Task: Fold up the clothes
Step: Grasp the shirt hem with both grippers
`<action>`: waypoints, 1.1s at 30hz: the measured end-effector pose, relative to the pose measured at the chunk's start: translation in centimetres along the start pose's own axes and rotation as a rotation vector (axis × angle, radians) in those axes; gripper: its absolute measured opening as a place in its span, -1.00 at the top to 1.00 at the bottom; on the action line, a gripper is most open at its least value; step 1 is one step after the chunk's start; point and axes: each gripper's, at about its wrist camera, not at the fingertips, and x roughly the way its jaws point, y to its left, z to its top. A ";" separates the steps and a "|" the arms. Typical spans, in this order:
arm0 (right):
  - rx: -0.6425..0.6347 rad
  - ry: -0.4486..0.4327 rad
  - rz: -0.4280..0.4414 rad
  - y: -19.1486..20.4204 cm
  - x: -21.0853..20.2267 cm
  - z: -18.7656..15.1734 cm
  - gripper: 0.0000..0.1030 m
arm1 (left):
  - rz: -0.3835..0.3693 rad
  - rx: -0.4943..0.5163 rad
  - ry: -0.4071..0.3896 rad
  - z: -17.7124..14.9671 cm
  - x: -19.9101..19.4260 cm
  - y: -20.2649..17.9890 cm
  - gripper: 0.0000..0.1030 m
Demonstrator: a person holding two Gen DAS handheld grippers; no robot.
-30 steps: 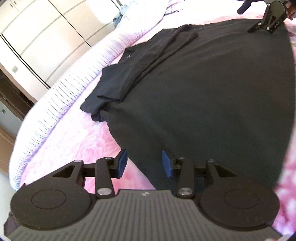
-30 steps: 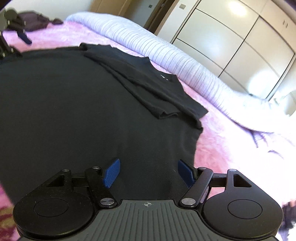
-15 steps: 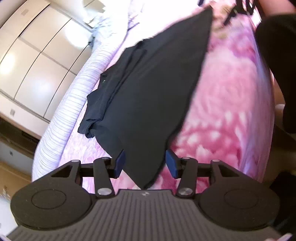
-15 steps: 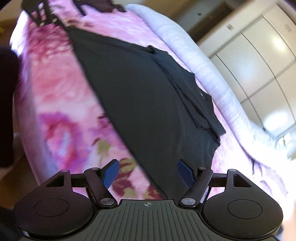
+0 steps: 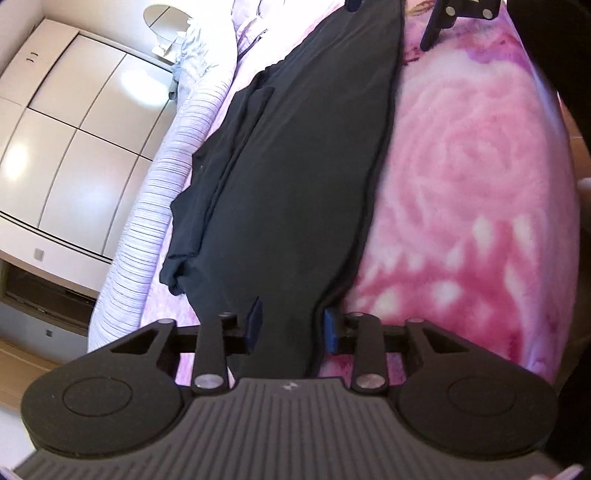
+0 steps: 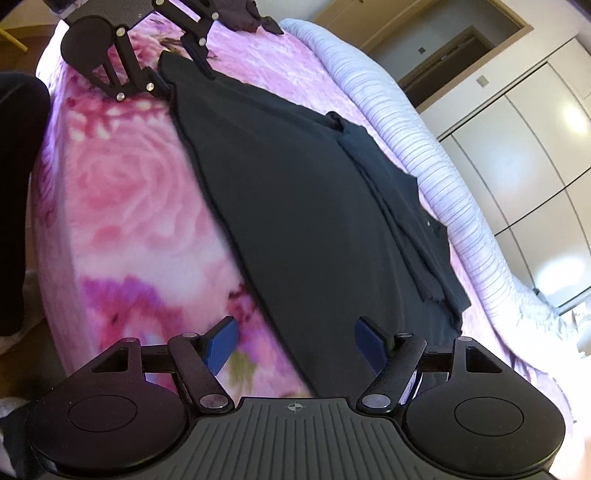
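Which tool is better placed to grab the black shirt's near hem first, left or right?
Probably left. The left tool has the black shirt hem corner between its open fingers, while the right tool stands wider open, with fabric on one side only and pink blanket showing on the other.

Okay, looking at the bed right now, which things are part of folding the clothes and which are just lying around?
Part of the job: large black cloth garment; left gripper; right gripper.

Lying about: pink floral blanket; striped white quilt roll; dark crumpled cloth.

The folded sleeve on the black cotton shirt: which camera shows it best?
The right wrist view: the folded sleeve on the black cotton shirt lies open to view, its ragged end visible. The left wrist view shows it narrower, squeezed along the shirt's far edge.
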 end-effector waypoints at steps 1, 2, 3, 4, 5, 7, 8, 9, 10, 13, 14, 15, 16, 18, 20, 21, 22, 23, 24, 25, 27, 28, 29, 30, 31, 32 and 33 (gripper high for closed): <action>-0.004 -0.005 -0.010 0.2 0.0 0.1 -0.41 | -0.002 -0.008 0.000 0.0 0.0 0.0 0.61; 0.002 -0.010 -0.017 0.4 -0.1 0.0 -0.41 | -0.004 -0.028 0.001 -0.1 0.0 0.1 0.61; 0.009 -0.014 -0.023 0.6 -0.1 0.0 -0.41 | -0.007 -0.050 0.002 -0.1 -0.1 0.2 0.62; 0.017 -0.017 -0.031 0.7 -0.1 -0.1 -0.41 | -0.010 -0.072 0.003 -0.2 -0.1 0.3 0.63; 0.024 -0.022 -0.036 0.8 -0.1 -0.2 -0.40 | -0.030 -0.111 0.005 -0.2 -0.1 0.8 0.65; 0.035 -0.031 -0.041 0.8 0.1 -0.2 -0.40 | -0.074 -0.195 0.011 -0.2 -0.1 1.8 0.93; 0.024 -0.034 -0.045 0.9 0.1 -0.2 -0.40 | -0.088 -0.236 0.011 -0.3 -0.2 2.4 0.93; 0.011 -0.036 -0.048 0.9 0.1 -0.2 -0.40 | -0.089 -0.266 0.004 -0.3 -0.4 2.9 0.93; -0.002 -0.039 -0.052 1.0 0.1 -0.1 -0.40 | -0.086 -0.285 0.000 -0.4 -0.5 3.3 0.93; -0.041 -0.049 -0.061 1.2 0.2 -0.1 -0.40 | -0.074 -0.304 -0.005 -0.4 -0.9 4.1 0.93; -0.044 -0.053 -0.060 1.2 0.3 -0.1 -0.40 | -0.075 -0.309 -0.008 -0.3 -1.0 4.3 0.93; -0.041 -0.056 -0.060 1.2 0.4 0.0 -0.40 | -0.079 -0.313 -0.015 -0.2 -1.2 4.4 0.93; -0.039 -0.059 -0.065 1.2 0.5 0.1 -0.40 | -0.083 -0.318 -0.023 -0.1 -1.3 4.5 0.93; -0.040 -0.063 -0.082 1.5 0.7 0.6 -0.39 | -0.080 -0.322 -0.030 0.0 -1.6 4.5 0.93; -0.067 -0.058 -0.109 2.0 0.8 0.7 -0.24 | -0.076 -0.311 -0.032 0.1 -1.7 4.5 0.93; -0.093 -0.057 -0.130 2.2 0.8 0.5 -0.15 | -0.070 -0.298 -0.031 0.0 -1.8 4.3 0.93; -0.126 -0.045 -0.164 2.5 0.8 -0.1 -0.04 | -0.064 -0.277 -0.028 0.0 -1.8 4.0 0.92; -0.140 -0.023 -0.188 2.2 1.0 -1.0 0.03 | -0.060 -0.258 -0.025 -0.1 -1.8 3.7 0.89; -0.152 -0.001 -0.210 1.9 1.2 -1.9 0.14 | -0.054 -0.238 -0.021 -0.2 -1.8 3.3 0.88; -0.163 0.022 -0.232 1.6 1.4 -2.9 0.15 | -0.046 -0.216 -0.016 -0.3 -1.8 2.9 0.84; -0.168 0.067 -0.267 0.6 1.6 -4.6 0.18 | -0.028 -0.172 -0.003 -0.5 -1.7 2.0 0.81; -0.175 0.078 -0.278 0.2 1.6 -5.1 0.19 | -0.019 -0.149 0.003 -0.7 -1.6 1.6 0.74; -0.183 0.088 -0.287 -0.1 1.6 -5.6 0.19 | 0.000 -0.118 0.008 -0.7 -1.4 1.2 0.67; -0.191 0.098 -0.297 -0.4 1.6 -6.0 0.19 | 0.021 -0.086 0.013 -0.8 -1.3 0.8 0.55; -0.201 0.105 -0.303 -0.6 1.5 -6.4 0.19 | 0.041 -0.053 0.017 -0.9 -1.2 0.4 0.54; -0.208 0.113 -0.309 -0.8 1.6 -6.7 0.19 | 0.054 -0.027 0.022 -0.9 -1.1 0.2 0.54; -0.218 0.120 -0.316 -0.9 1.6 -7.0 0.19 | 0.066 0.000 0.026 -0.9 -0.8 0.0 0.54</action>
